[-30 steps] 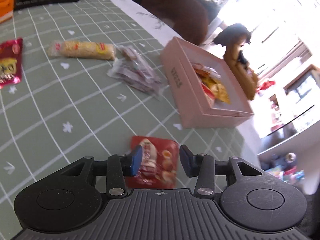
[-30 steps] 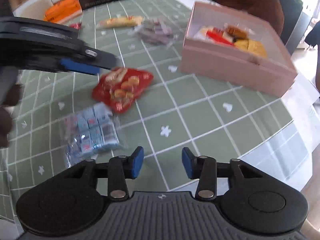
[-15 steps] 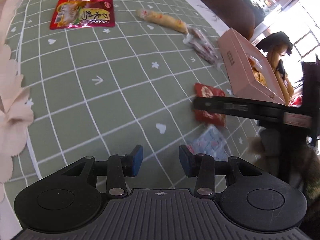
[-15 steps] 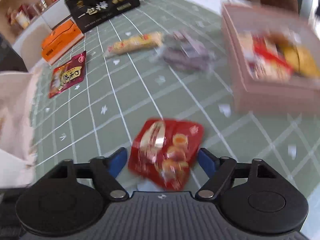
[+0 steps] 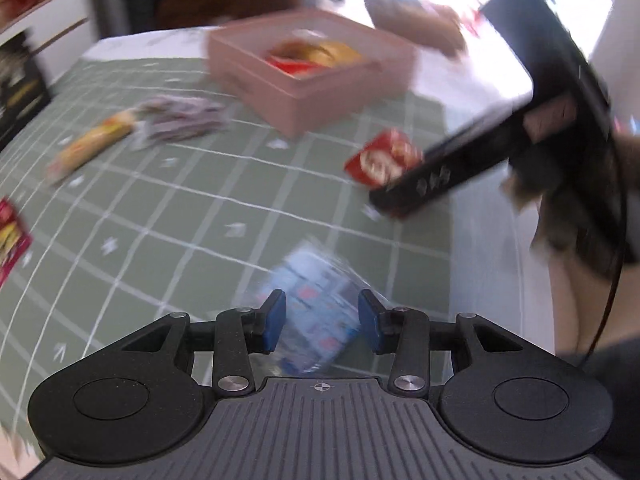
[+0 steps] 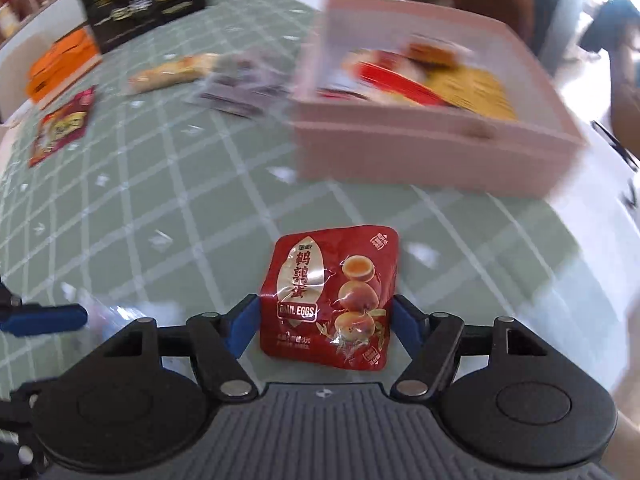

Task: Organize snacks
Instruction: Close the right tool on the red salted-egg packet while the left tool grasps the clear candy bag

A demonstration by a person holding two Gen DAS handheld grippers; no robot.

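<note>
My right gripper (image 6: 324, 322) is shut on a red quail egg packet (image 6: 330, 296) and holds it above the green checked tablecloth (image 6: 192, 184), short of the pink box (image 6: 436, 152). From the left wrist view the same packet (image 5: 382, 160) hangs in the right gripper's fingers (image 5: 432, 184). My left gripper (image 5: 322, 320) is open, its jaws either side of a pale blue bag of wrapped sweets (image 5: 316, 308) on the cloth. The pink box (image 5: 312, 96) holds yellow and red packets.
A yellow snack bar (image 6: 176, 72) and a purple-grey bag (image 6: 240, 88) lie left of the box. A red packet (image 6: 62, 126) lies at far left. An orange box (image 6: 60, 66) and a black box (image 6: 144, 0) stand at the back. The table edge runs on the right.
My right gripper has closed on the quail egg packet and lifted it toward the pink box. My left gripper has swung round to the blue sweets bag.
</note>
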